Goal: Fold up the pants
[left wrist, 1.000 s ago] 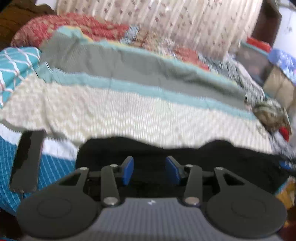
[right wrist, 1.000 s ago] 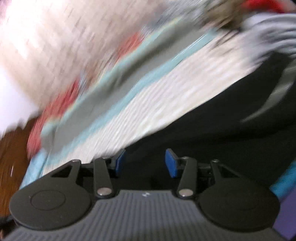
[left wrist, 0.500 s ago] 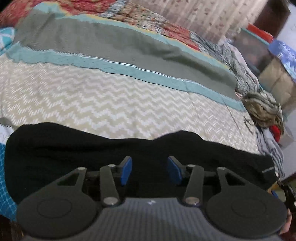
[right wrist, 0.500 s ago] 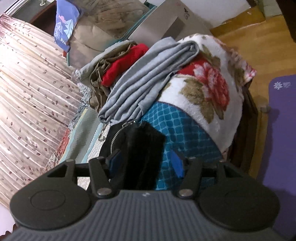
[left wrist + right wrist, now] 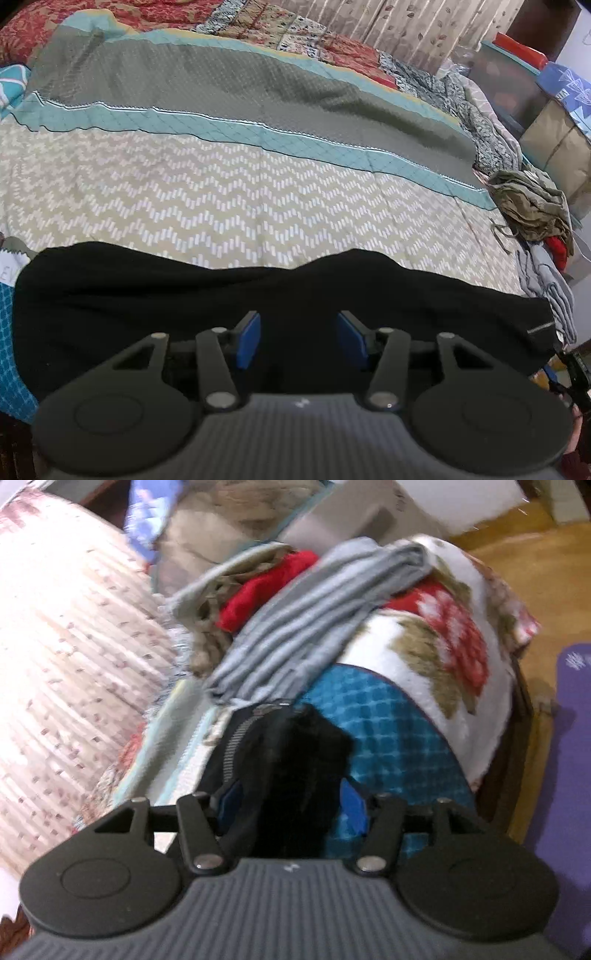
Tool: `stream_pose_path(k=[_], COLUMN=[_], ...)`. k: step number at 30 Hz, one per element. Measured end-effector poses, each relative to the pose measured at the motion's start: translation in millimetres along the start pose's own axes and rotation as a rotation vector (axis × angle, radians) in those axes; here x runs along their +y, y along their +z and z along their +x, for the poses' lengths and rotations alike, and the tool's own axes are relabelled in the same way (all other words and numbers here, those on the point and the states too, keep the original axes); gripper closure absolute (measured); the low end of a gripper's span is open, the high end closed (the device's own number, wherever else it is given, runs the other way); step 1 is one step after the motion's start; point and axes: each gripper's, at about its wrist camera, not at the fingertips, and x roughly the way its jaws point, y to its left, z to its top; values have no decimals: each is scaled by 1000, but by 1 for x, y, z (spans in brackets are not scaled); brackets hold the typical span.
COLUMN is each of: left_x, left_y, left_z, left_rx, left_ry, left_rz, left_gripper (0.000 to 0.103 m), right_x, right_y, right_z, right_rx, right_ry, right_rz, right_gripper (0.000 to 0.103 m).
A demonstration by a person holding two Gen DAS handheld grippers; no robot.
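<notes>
Black pants (image 5: 229, 295): laid flat as a long band across the near edge of the bed, over the zigzag-patterned cover. Far edge uneven, with a shallow dip near the middle. Fabric plain and dark; folds not discernible. One end, at the right, carries a thin pale stripe. In the right wrist view that end (image 5: 295, 760) shows a grey metal zipper along one side and rests on blue checked bedding.

Left hand-held gripper (image 5: 297, 341) jaws just opening; right hand-held gripper (image 5: 291, 805) apparently parted.
</notes>
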Motion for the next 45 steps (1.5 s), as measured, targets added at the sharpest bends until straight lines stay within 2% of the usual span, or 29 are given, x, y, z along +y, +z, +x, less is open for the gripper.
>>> stream_pose_path(k=[4, 10, 13, 15, 17, 18, 21, 22, 23, 25, 27, 28, 30, 32, 35, 38, 42, 45], left_x=[1, 9, 11, 12, 14, 14, 16, 16, 15, 13, 10, 10, 10, 12, 18, 23, 26, 26], left_y=[-6, -8, -9, -10, -10, -10, -9, -8, -8, -8, -8, -9, -9, -11, -16, -24, -35, -42], left_z=[4, 10, 13, 14, 15, 15, 18, 20, 21, 23, 23, 23, 22, 21, 23, 30, 42, 51], left_rx=[18, 34, 41, 46, 49, 50, 57, 60, 64, 69, 67, 63, 53, 44, 43, 53, 76, 98], left_ry=[5, 2, 1, 3, 7, 9, 12, 9, 4, -4, -14, -22, -42, -56, -100, -149, -199, -227], left_rz=[16, -22, -25, -29, -31, -34, -45, -48, -48, -41, -31, -29, -27, -34, -67, -106, -133, -143], left_gripper=[53, 53, 53, 53, 53, 53, 53, 53, 53, 53, 53, 53, 53, 53, 53, 53, 53, 53], right_x=[-7, 13, 16, 15, 20, 24, 28, 25, 19, 8, 8, 10, 21, 49, 105, 164, 221, 239], right_y=[1, -3, -2, -1, -1, -2, -4, -2, -1, 2, 6, 9, 11, 12, -1, -37, -123, -194], right_z=[-4, 2, 11, 13, 11, 9, 5, 8, 13, 19, 18, 16, 6, -7, -22, -32, -30, -19], right_rx=[-22, -30, -19, -21, -24, -27, -45, -37, -24, -4, 4, 17, 21, 26, 79, 177, 418, 616], right_ry=[-16, -33, -49, -51, -63, -59, -66, -68, -74, -43, -38, -18, 39, 111, 232, 345, 474, 504], right_rz=[9, -106, -110, -94, -119, -148, -191, -173, -134, -48, -14, -4, 14, -42, -192, -391, -629, -775], right_gripper=[34, 35, 35, 40, 64, 67, 66, 64, 56, 54, 71, 85, 89, 91, 91, 91, 91, 91])
